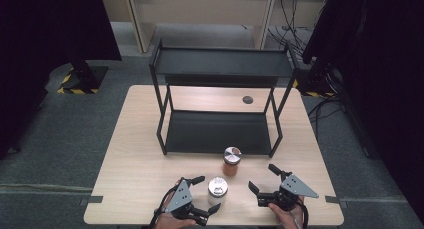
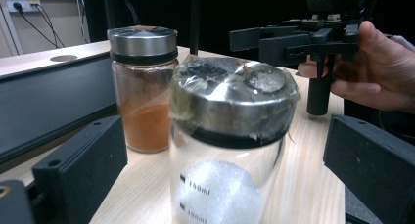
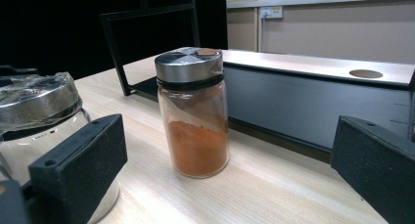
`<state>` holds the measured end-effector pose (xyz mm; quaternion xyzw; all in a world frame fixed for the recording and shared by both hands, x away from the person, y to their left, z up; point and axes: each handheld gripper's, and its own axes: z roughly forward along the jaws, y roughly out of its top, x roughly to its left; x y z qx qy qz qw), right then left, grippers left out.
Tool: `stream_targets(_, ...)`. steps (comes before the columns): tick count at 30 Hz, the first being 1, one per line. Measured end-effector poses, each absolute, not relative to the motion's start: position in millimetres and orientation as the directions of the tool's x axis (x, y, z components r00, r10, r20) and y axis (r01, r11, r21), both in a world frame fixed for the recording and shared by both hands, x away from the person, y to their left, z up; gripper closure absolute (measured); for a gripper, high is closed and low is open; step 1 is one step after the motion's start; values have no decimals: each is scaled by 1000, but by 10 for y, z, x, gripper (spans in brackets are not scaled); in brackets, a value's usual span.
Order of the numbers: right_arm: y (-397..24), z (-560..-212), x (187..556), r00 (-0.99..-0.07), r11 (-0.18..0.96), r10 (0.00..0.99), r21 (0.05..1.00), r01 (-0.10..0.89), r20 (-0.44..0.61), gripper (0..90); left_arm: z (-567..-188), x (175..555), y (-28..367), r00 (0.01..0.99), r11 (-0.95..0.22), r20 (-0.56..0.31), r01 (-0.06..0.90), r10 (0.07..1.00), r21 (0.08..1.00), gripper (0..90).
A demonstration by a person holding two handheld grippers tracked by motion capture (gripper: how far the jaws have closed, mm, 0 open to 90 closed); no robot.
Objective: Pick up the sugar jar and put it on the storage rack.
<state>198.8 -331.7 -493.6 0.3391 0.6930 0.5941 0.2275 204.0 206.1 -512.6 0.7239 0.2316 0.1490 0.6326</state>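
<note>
A clear glass jar (image 1: 217, 189) with a steel lid and a white lump inside stands near the table's front edge. In the left gripper view this clear jar (image 2: 225, 136) is upright between the two black jaws, with a gap on each side. My left gripper (image 1: 206, 194) is open around it. Behind it stands a jar of orange powder (image 1: 232, 161) with a steel lid, also upright. My right gripper (image 1: 264, 179) is open to the right of both jars with nothing between its fingers. In the right gripper view the orange jar (image 3: 194, 114) stands ahead of the jaws.
A black two-tier metal rack (image 1: 220, 64) stands on the middle of the wooden table (image 1: 140, 159), its lower shelf (image 1: 215, 131) just behind the orange jar. A round hole (image 1: 247, 99) sits in the tabletop behind the rack. Cables lie on the floor at the right.
</note>
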Motion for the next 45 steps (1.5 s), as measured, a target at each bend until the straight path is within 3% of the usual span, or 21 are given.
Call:
stream_targets(27, -3321, -4939, 1993, -669, 62, 738, 978, 200, 90, 6, -5067, 2199, 1871, 860, -160, -73, 176, 505, 971, 213)
stream_targets(32, -3323, -4939, 1994, -670, 63, 737, 978, 199, 89, 6, -5066, 2213, 1857, 857, -162, -71, 177, 511, 971, 304)
stream_targets(45, -3328, -4941, 1992, -671, 61, 736, 978, 198, 90, 6, -5062, 2151, 1842, 843, -151, -76, 183, 533, 971, 312)
